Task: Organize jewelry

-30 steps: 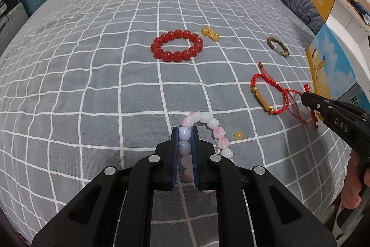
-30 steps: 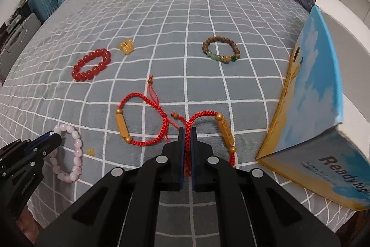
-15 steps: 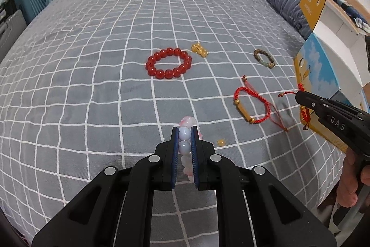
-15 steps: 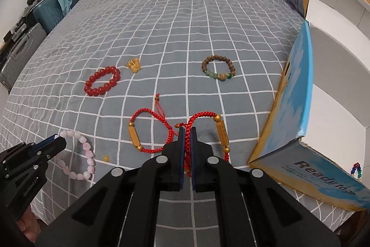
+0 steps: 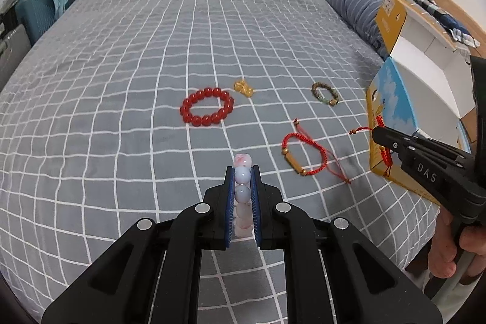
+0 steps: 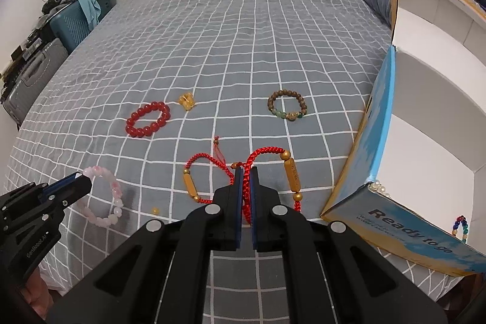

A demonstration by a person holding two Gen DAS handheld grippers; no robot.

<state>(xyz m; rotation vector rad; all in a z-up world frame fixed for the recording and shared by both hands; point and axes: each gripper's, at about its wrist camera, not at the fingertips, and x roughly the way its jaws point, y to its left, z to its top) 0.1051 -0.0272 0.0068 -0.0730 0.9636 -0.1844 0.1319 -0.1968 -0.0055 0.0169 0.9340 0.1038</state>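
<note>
Pink bead bracelet (image 5: 242,172): held in the jaws of the left gripper (image 5: 242,170), pinched across two pale beads; the rest of the loop hangs free above the bed (image 5: 121,111), as the right wrist view shows. Beads look hard, smooth and likely slippery; the string is limp, so the loop swings. Judged light.

Red cord bracelet, held (image 6: 267,152): its braided cord is clamped in the jaws of the right gripper (image 6: 246,172), which stand nearly closed on it. The gold tube bead (image 6: 292,175) dangles to the right. Soft, floppy, light; the cord grips well, the tassel ends may snag.

Red cord bracelet, lying (image 6: 194,181): on the bed just left of the right gripper, its tassel close to the held one; whether the two cords tangle cannot be told. Best taken at the braid, not the bead.

Red bead bracelet (image 5: 207,107): flat on the bed, well apart. Large glossy beads, the heaviest-looking piece; pinch across one bead or at the gap between two.

Brown bead bracelet (image 6: 287,107): on the bed nearer the box. Small beads, light.

Gold charm (image 6: 186,101): beside the red beads. Tiny, rigid, easy to lose in the cover.

Loose amber bead (image 6: 155,210): lies alone below the pink loop; likely to roll.

Box (image 6: 376,135): open, at the bed's right edge, some beads already inside; the probable destination.
</note>
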